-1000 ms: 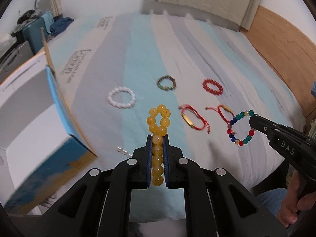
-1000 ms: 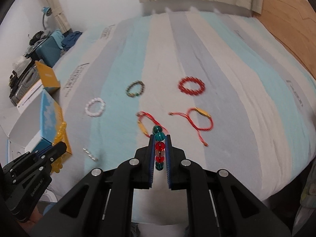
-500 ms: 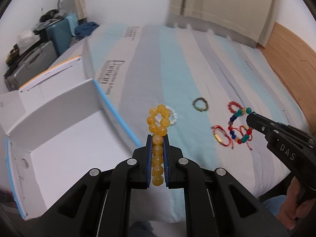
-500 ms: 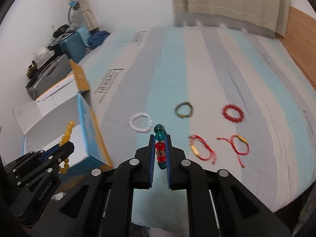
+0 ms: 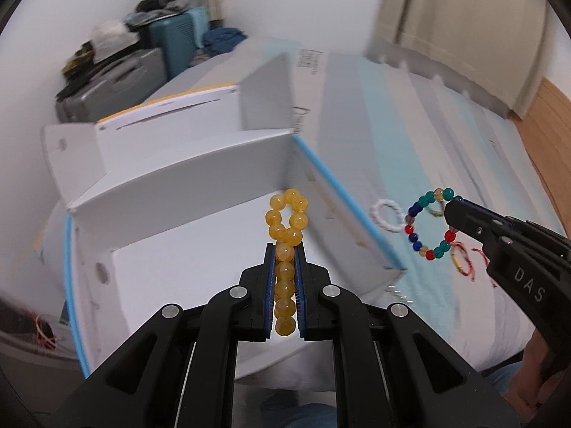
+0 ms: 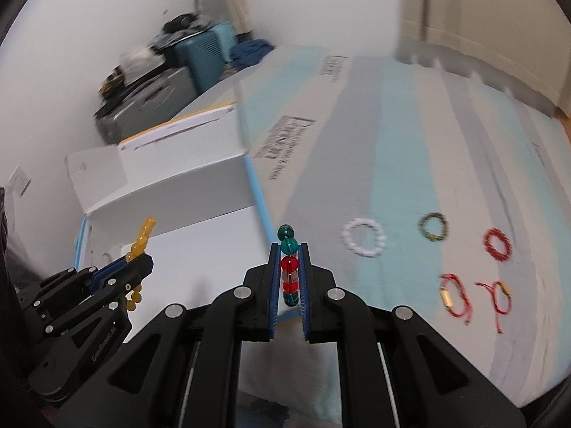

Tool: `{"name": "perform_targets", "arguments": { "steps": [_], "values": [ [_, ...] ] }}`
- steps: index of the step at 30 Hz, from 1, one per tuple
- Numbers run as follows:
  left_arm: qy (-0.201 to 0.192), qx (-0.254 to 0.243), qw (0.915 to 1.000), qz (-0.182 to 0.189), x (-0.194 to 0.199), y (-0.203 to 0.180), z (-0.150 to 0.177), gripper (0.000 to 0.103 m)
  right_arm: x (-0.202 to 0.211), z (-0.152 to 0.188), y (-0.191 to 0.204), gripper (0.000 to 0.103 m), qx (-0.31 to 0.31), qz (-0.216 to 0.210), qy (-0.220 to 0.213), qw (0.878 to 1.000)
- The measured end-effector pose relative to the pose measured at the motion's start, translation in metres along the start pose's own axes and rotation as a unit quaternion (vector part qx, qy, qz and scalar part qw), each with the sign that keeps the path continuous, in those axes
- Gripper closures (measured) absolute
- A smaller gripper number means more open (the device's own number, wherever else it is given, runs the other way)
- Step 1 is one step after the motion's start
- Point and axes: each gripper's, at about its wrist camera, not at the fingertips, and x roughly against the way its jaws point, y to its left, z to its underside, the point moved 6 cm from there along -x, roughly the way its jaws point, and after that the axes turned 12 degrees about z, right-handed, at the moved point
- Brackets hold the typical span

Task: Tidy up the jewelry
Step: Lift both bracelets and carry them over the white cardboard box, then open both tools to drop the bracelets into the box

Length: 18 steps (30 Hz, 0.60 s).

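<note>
My left gripper [image 5: 284, 249] is shut on a yellow bead bracelet [image 5: 285, 217] and holds it over the open white box [image 5: 200, 192] with blue edges. My right gripper [image 6: 289, 249] is shut on a multicolour bead bracelet [image 6: 289, 260], near the box's right wall. It also shows in the left wrist view [image 5: 428, 224], hanging from the right gripper [image 5: 451, 207]. The left gripper shows in the right wrist view [image 6: 139, 256]. On the striped bedspread lie a white bracelet [image 6: 364, 242], a dark green one [image 6: 433, 226], a red bead one [image 6: 497, 244] and two red cord bracelets [image 6: 453, 297].
The box stands at the bed's left edge, its lid flap [image 5: 267, 92] raised. Suitcases and clutter [image 5: 117, 67] stand against the far wall. A wooden headboard [image 5: 549, 125] is on the right. A small silver item [image 5: 396, 290] lies by the box's corner.
Both grippers have swung left with their bracelets. The left one now hangs over the box interior; the right one has come up to the box's right wall.
</note>
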Motion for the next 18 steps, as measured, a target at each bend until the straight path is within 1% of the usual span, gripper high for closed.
{"name": "perform_targets", "arguments": {
  "steps": [3,9,13,18],
  "values": [
    [0.003,0.019,0.9997,-0.013,0.002,0.027,0.004,0.094,-0.008,0.002,0.028,0.094,0.020,-0.010,0.008,1.000],
    [0.016,0.050,0.9981,-0.031,0.002,0.070,0.024,0.094,-0.029,0.013,0.071,0.094,0.053,-0.021,0.031,0.998],
    [0.033,0.069,0.9962,-0.042,-0.004,0.091,0.037,0.094,-0.045,0.022,0.089,0.094,0.064,-0.027,0.054,0.996],
    [0.058,0.089,0.9929,-0.053,-0.013,0.110,0.053,0.094,-0.063,0.033,0.102,0.094,0.078,-0.025,0.080,0.993]
  ]
}}
